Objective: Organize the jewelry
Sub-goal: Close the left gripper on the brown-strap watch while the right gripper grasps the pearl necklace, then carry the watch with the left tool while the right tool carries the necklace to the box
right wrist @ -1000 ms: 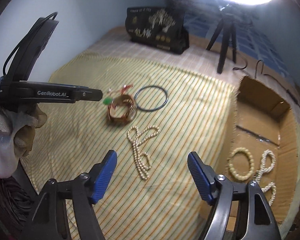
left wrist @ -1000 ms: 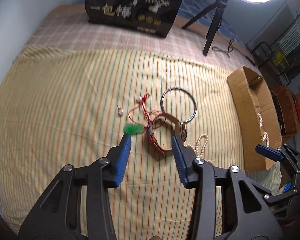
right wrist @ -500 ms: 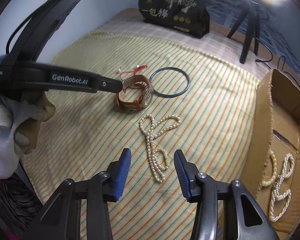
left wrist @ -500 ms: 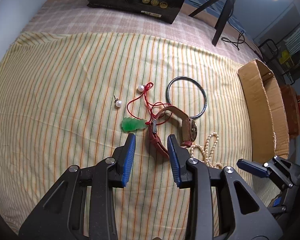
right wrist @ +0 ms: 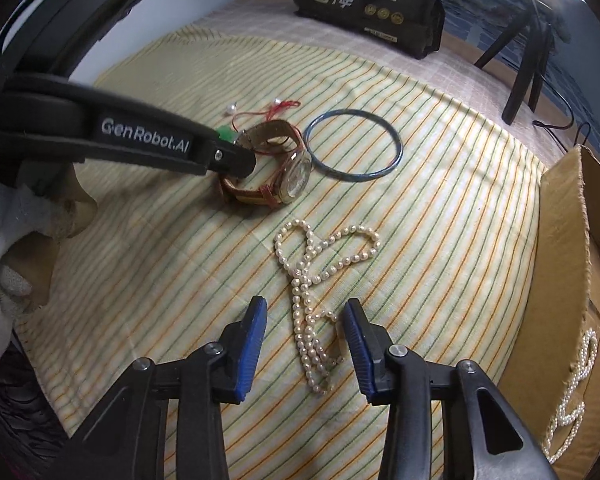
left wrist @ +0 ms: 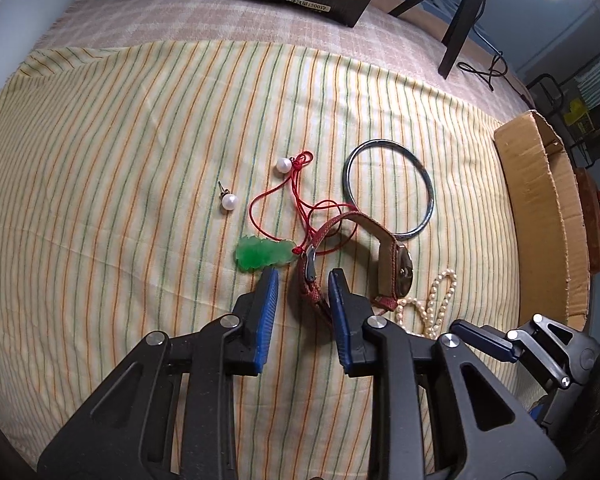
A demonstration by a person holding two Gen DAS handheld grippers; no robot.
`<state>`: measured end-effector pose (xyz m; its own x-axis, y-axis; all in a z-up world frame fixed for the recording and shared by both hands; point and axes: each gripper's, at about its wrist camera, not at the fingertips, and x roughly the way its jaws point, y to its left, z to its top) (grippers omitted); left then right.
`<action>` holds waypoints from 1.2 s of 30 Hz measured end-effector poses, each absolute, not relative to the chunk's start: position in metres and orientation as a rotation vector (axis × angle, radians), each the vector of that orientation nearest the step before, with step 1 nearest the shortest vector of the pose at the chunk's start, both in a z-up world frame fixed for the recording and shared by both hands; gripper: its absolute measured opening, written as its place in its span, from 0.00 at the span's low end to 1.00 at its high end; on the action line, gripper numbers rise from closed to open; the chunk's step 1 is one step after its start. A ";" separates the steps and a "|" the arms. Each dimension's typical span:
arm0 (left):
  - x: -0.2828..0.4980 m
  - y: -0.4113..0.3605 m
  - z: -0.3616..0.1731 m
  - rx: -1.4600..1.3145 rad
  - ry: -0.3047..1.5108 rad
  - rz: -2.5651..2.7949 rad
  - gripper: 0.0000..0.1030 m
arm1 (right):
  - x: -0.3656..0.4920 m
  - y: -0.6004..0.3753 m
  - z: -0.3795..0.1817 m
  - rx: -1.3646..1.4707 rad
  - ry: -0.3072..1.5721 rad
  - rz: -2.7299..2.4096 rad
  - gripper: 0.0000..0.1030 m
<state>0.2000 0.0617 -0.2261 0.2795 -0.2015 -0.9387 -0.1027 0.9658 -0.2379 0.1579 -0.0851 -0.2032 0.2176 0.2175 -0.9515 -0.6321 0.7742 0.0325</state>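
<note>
Fingers [left wrist: 267, 300] of both grippers stand open: left straddles the watch strap [left wrist: 311, 280], right straddles the pearl necklace [right wrist: 310, 332].

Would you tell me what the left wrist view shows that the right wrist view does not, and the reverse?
Only the left wrist view shows the left gripper open, its fingers either side of the watch strap, and the green pendant in full. Only the right wrist view shows the whole pearl necklace between the open right gripper's fingers, and pearls inside the box. Both show the watch, bangle, two pearl earrings and striped cloth.
</note>
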 end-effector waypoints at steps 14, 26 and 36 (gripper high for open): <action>0.202 0.053 -0.227 -0.246 1.273 -0.073 0.09 | 0.166 -0.089 -0.201 -0.395 1.200 0.579 0.04; 0.192 0.057 -0.200 -0.228 1.210 -0.072 0.08 | 0.166 -0.102 -0.165 -0.312 1.139 0.567 0.04; 0.176 0.054 -0.165 -0.229 1.135 -0.096 0.08 | 0.151 -0.120 -0.116 -0.248 1.047 0.559 0.04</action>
<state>0.1764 0.0537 -0.1648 0.4211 -0.1923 -0.8864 -0.0400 0.9724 -0.2300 0.1514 -0.1199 -0.1161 0.3777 0.3174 -0.8698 -0.5464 0.8348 0.0673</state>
